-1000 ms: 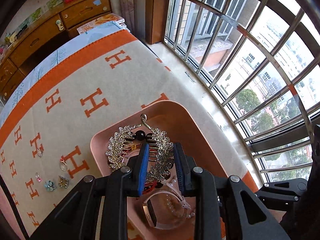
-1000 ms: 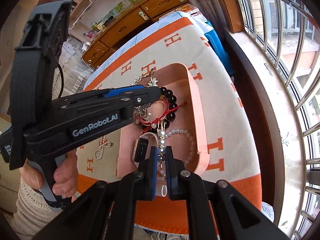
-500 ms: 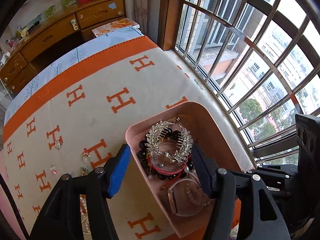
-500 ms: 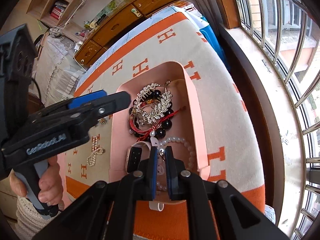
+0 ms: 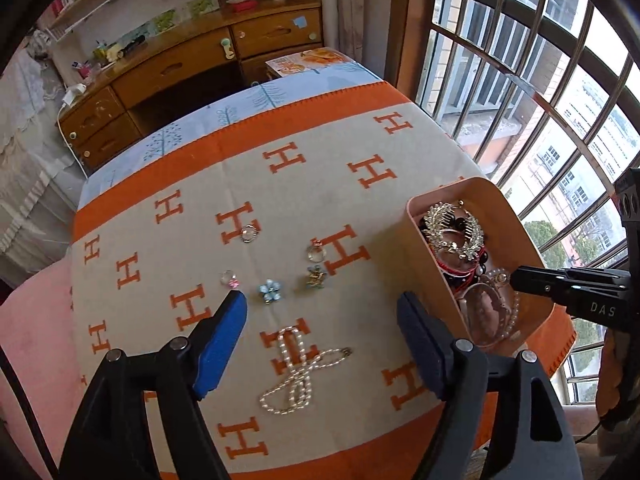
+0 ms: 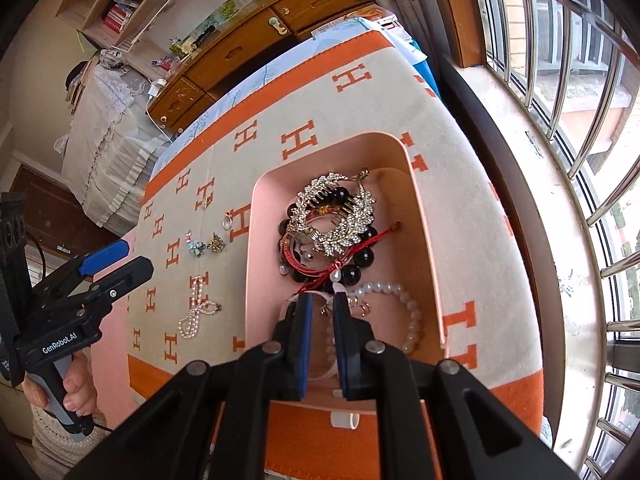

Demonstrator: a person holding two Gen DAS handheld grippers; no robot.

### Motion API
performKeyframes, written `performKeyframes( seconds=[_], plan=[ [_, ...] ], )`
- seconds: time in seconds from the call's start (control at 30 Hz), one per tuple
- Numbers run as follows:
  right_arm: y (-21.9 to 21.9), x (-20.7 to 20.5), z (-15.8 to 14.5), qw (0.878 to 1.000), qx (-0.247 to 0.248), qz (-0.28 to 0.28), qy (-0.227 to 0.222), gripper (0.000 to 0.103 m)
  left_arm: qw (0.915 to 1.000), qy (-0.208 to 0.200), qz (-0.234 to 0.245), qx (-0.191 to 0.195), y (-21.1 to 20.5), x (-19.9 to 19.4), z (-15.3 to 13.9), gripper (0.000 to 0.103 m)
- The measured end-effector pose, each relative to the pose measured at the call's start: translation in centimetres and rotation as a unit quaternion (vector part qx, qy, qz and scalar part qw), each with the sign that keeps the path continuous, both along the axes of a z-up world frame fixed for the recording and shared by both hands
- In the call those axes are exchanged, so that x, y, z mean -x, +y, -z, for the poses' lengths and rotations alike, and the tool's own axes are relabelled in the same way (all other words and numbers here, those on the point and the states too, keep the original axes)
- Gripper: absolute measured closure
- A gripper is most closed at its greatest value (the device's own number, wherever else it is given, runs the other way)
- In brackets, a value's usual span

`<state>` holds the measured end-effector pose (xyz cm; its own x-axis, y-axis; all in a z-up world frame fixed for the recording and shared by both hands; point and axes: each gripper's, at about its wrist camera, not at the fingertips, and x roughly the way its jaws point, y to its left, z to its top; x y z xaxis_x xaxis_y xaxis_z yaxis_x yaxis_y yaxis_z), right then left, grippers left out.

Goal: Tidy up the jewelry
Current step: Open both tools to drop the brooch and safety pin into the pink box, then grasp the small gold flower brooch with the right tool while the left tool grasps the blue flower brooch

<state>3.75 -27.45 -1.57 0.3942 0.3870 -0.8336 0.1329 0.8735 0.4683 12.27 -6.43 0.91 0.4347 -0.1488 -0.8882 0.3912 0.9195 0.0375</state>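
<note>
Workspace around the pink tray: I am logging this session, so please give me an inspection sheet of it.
Surface: H-patterned blanket, cream with orange border.
Job's things: pink tray holds a rhinestone leaf hair comb, black bead bracelet, pearl bracelet. On the blanket lie a pearl bow brooch, blue flower charm, three rings.
Clutter: nothing seen on the blanket.
Grippers: left gripper has its jaws wide open above the loose pieces; right gripper is in the tray, jaws nearly together, grip unclear.
Cables: white charger lead by the dresser.
Surroundings: wooden dresser, barred window.
</note>
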Motion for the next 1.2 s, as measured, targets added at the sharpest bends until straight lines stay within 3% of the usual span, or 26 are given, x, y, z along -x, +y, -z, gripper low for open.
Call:
performKeyframes(
  seconds=[0.33,0.63,0.77,0.87,1.07,1.2],
  plan=[
    [3.5,-0.2,-1.9,0.999,0.014,-0.033,-0.016,0.092,0.9988,-0.013,-0.046,-0.01,6.6,1.5,-1.0,0.027],
    [7.6,-1.1,-2.7,0.997,0.022,-0.078,-0.019,0.092,0.9972,-0.003,-0.074,-0.013,10.7,2.3,0.1,0.027],
    [9.5,-2.2,-2.7,0.995,0.027,-0.097,-0.018,0.09,0.9971,0.002,-0.076,-0.011,11.4,2.2,1.0,0.027],
    [10.7,-3.4,-2.5,0.994,0.022,-0.103,-0.014,0.071,0.9978,0.009,-0.065,-0.007,11.2,1.7,2.1,0.027],
    [12.7,-6.7,-0.4,0.996,-0.02,-0.086,0.03,0.07,0.9989,0.016,-0.044,-0.006,9.9,0.0,4.4,0.027],
    [14.1,-9.2,1.6,0.996,-0.02,-0.062,0.06,0.07,0.9993,0.018,-0.033,-0.001,8.7,-1.4,5.8,0.027]
  ],
)
